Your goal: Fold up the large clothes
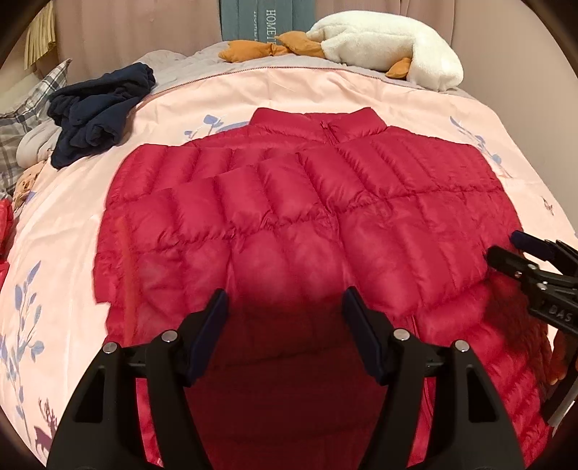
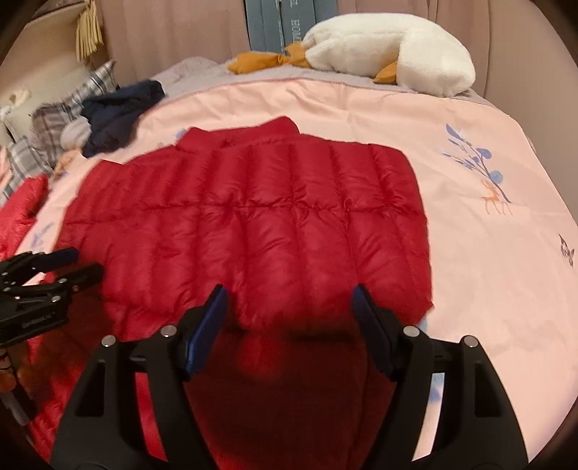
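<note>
A red quilted down jacket (image 1: 289, 202) lies flat on the pink bedspread (image 1: 65, 224), collar at the far end and zip up the middle. A puffy layer is folded across its body and ends in a rounded edge near me (image 2: 274, 318). My left gripper (image 1: 285, 300) hovers over the jacket's near middle, jaws open, with nothing pinched between the blue pads (image 1: 213, 325). My right gripper (image 2: 289, 294) is above the near right part of the jacket (image 2: 253, 224), also open and holding nothing. Each gripper shows at the side of the other's view: the right gripper (image 1: 505, 246) and the left gripper (image 2: 85, 262).
A crumpled navy garment (image 1: 97, 112) lies at the far left beside plaid pillows (image 1: 21, 123). A white plush goose (image 1: 383, 47) and teal boxes (image 1: 253, 18) sit at the far edge against a curtain. More red fabric (image 2: 18, 209) lies at the left.
</note>
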Demonstrator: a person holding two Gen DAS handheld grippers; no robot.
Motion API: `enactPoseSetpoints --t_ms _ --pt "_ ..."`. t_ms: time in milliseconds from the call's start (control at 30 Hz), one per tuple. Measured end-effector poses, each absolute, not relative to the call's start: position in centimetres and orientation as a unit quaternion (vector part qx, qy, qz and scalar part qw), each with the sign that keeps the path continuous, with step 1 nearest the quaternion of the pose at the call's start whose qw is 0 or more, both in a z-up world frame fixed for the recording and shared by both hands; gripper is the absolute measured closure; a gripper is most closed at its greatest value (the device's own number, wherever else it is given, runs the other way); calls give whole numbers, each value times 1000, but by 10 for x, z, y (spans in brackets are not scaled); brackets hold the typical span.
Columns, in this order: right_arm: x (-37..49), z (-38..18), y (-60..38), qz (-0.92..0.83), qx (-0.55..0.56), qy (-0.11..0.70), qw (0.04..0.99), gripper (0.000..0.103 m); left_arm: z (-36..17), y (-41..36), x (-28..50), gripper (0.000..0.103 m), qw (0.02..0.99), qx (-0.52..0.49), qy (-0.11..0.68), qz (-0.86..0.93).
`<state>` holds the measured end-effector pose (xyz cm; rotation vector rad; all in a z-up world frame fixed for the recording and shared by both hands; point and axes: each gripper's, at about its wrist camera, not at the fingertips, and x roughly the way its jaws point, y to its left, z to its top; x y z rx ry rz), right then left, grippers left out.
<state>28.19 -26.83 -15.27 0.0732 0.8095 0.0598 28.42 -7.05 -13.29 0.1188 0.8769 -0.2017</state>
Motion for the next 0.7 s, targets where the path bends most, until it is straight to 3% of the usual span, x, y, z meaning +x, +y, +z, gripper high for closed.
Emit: enactPoseSetpoints --t_ms 167,267,367,700 --pt "239 -139 -276 37 56 379 923 22 -117 -61 250 23 908 59 405 -94" --pt "210 -133 -283 41 73 374 923 17 -109 -56 227 23 911 61 397 -97" --pt "183 -132 -289 49 88 376 921 12 -105 -48 206 11 909 56 401 -101" --pt "98 -147 -324 75 196 392 896 4 -106 -7 131 1 906 31 410 -95"
